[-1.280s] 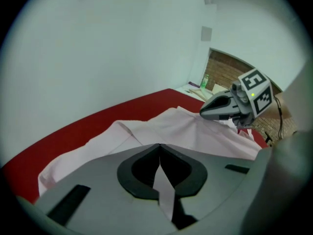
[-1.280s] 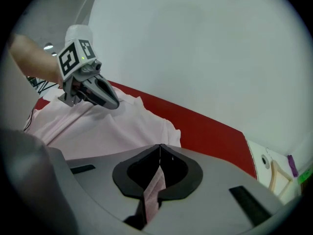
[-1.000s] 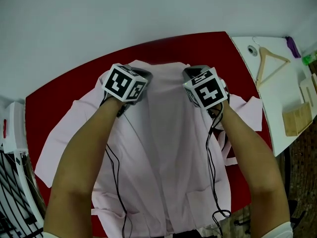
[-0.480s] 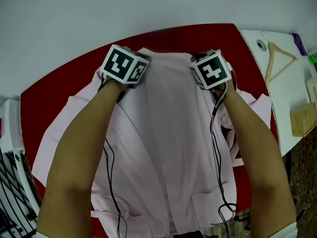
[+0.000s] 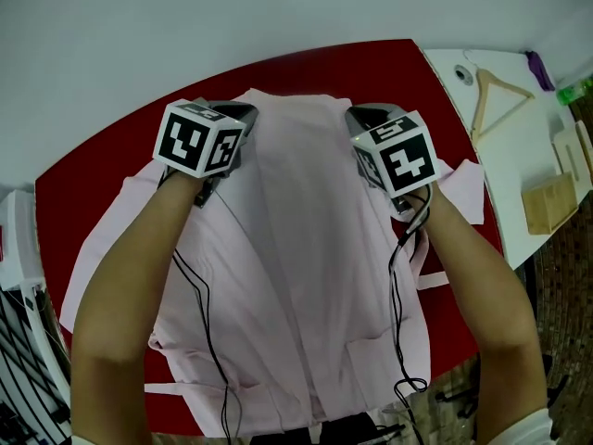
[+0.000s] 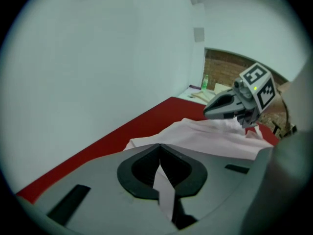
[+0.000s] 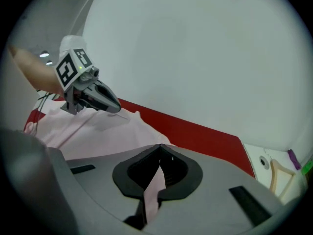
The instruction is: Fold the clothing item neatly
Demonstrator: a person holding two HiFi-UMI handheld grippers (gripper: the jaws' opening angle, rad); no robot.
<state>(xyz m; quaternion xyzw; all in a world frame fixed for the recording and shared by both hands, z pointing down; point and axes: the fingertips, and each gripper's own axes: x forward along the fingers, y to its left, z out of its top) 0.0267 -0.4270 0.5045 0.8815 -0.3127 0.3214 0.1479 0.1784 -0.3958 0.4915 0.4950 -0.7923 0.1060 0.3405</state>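
A pale pink garment (image 5: 306, 248) lies spread front-up on the red table (image 5: 102, 174), collar end far from me, sleeves out to both sides. My left gripper (image 5: 245, 113) is shut on the fabric at the left of the collar; a pink strip (image 6: 165, 192) shows between its closed jaws. On the right of the collar, my right gripper (image 5: 359, 117) is also shut, with a pink fold (image 7: 153, 189) pinched in it. Each gripper view shows the other gripper: the right gripper (image 6: 211, 112) and the left gripper (image 7: 113, 106), both resting on the cloth.
A white side table (image 5: 519, 156) at the right carries a wooden hanger (image 5: 496, 93) and a wooden block (image 5: 548, 202). A white rack (image 5: 20, 248) stands at the left edge. Black cables (image 5: 208, 341) trail from both grippers over the garment. A plain wall rises behind the table.
Both grippers, still shut on the fabric, carried the collar edge farther across the table. The left one has since drifted left, and the cloth between them lies wider.
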